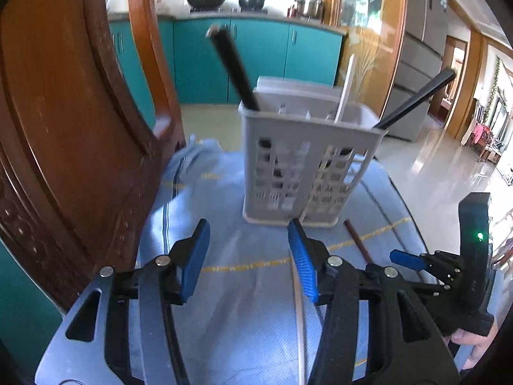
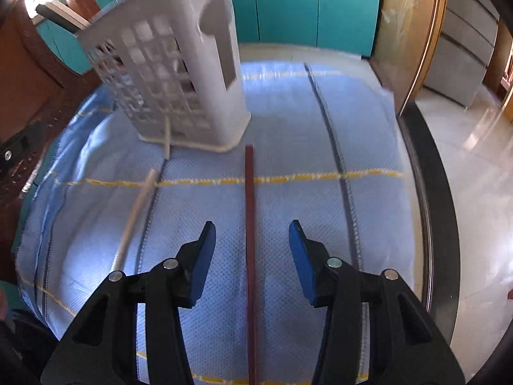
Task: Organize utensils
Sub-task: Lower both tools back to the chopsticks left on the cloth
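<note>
While my right gripper [image 2: 251,256] hangs over the blue cloth [image 2: 288,128] with its jaws apart, the dark red chopstick [image 2: 249,224] lies straight between the pads, touched by neither. That line-up looks deliberate to me: the stick runs toward twelve o'clock, its far tip just short of the white utensil basket [image 2: 179,73], so a plain squeeze should catch it. My left gripper [image 1: 248,256] is open too, with nothing between its pads; the pale chopstick [image 1: 299,314] passes under the right-hand pad, around five o'clock of that view. In the left wrist view the basket [image 1: 304,166] stands upright at twelve o'clock, already holding black chopsticks [image 1: 234,67] leaning to eleven and another black pair [image 1: 416,96] to two, plus a white one [image 1: 346,89]. I judge two sticks remain to go in. A wooden chair back [image 1: 80,128] crowds nine o'clock, close to the basket, so lifting there is tight. Toward three o'clock the cloth ends at the table's dark rim [image 2: 433,192], with open floor beyond; room above the basket's mouth is free
</note>
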Tool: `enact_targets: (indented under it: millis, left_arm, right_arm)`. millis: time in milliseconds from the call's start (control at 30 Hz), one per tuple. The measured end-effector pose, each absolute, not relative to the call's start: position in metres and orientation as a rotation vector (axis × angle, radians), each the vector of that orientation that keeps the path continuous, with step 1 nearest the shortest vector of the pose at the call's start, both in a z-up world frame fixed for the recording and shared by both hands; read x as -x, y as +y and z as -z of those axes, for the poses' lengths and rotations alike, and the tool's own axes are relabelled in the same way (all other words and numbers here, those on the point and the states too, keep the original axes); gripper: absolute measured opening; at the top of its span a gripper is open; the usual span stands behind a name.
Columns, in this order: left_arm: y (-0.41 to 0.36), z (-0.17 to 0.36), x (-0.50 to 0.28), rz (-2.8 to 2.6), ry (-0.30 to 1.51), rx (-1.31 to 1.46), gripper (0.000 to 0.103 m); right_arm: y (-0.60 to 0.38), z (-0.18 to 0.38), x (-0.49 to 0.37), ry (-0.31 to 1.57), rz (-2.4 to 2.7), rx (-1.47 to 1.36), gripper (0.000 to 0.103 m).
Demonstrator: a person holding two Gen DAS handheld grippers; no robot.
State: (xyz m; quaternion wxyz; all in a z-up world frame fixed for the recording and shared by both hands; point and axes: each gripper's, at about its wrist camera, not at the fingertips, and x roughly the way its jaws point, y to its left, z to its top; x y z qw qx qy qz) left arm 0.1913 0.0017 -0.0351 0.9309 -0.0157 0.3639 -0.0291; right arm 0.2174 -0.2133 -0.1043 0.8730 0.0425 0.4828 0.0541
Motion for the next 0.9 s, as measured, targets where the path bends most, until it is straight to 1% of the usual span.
enact_targets:
  millis: [67,100,133,233,433,567,667,833,900]
  left_arm:
    - [0.005,0.041,-0.194,0.058,0.781,0.046,0.053]
    - [0.007,0.044,-0.195,0.061,0.799,0.053,0.053]
    - [0.008,0.049,-0.196,0.065,0.827,0.064,0.054]
    - [0.007,0.060,-0.197,0.079,0.880,0.072,0.054]
    - [-0.011,0.084,-0.201,0.099,0.953,0.014,0.054]
    - [-0.027,0.099,-0.201,0.120,0.993,-0.036,0.055]
    - [-0.036,0.109,-0.203,0.139,1.020,-0.065,0.056]
    - [-0.046,0.121,-0.203,0.149,1.040,-0.105,0.057]
    - [-0.046,0.124,-0.205,0.145,1.047,-0.110,0.057]
  right_arm:
    - [-0.209,0.109,-0.220,1.013,-0.106,-0.064,0.027]
    - [-0.206,0.110,-0.220,1.013,-0.106,-0.039,0.016]
    - [-0.204,0.110,-0.219,1.016,-0.111,-0.035,0.006]
    - [-0.206,0.111,-0.217,1.022,-0.119,-0.059,0.006]
    - [-0.235,0.094,-0.210,1.020,-0.103,-0.209,0.006]
    - [-0.241,0.100,-0.215,1.056,-0.082,-0.226,0.006]
    - [-0.238,0.099,-0.214,1.052,-0.078,-0.215,0.011]
    - [-0.235,0.094,-0.214,1.013,-0.035,-0.162,0.024]
    - [-0.235,0.097,-0.216,1.021,-0.029,-0.160,0.026]
